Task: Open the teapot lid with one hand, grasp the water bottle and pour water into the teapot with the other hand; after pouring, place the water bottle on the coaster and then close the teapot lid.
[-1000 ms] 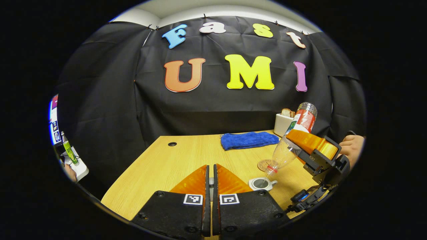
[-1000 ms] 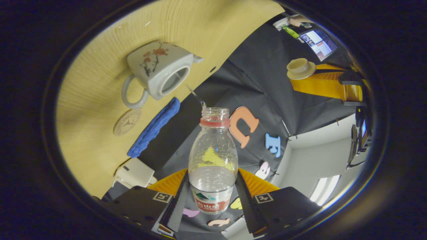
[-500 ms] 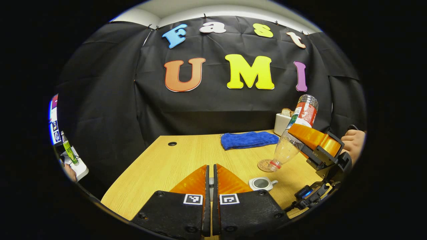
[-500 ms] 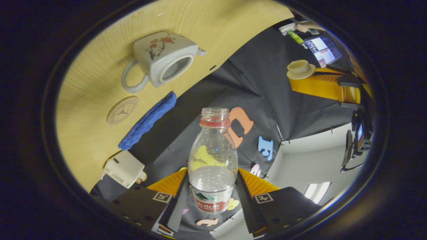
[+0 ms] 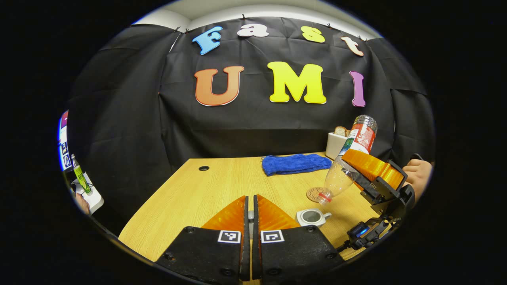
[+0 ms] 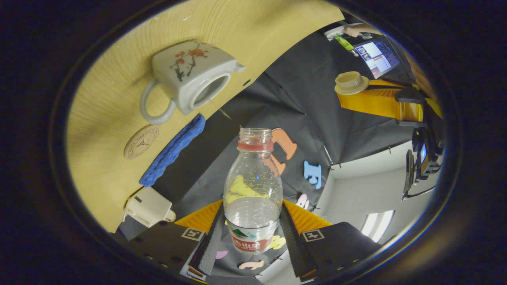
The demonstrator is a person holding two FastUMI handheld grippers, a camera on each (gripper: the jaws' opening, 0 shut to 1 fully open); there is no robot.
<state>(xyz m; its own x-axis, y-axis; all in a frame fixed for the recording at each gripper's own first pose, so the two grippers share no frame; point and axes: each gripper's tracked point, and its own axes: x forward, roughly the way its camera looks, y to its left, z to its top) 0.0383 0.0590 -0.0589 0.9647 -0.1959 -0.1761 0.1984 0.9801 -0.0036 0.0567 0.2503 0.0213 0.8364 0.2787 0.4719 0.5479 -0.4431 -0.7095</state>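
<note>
Two grippers are busy at once, and nearest to me in the right gripper view the right gripper (image 6: 253, 221) has both fingers pressed against the sides of the water bottle (image 6: 253, 190), low on its body near the label. Its long axis runs straight out along the fingers, open neck leading, and the left gripper view shows it tipped mouth-down at a slant above the table (image 5: 206, 194), the neck hanging just over the coaster (image 5: 314, 194) and close to the open teapot (image 5: 311, 216). A little water sits in the bottle, and I'd say the pour is ending or pausing. Across from it the left gripper (image 6: 358, 93) carries the teapot lid (image 6: 351, 82) at its fingertips; in the left gripper view its jaws stand almost together with a thin gap, and I cannot tell whether both fingers truly press the lid. What worries me: the mouth sits off to one side of the pot's opening, so any further tilt would spill onto the wood or coaster, and righting it too fast could slosh. Farther back lie a blue cloth (image 5: 295, 163) and a white box (image 5: 336, 145) by the wall.
</note>
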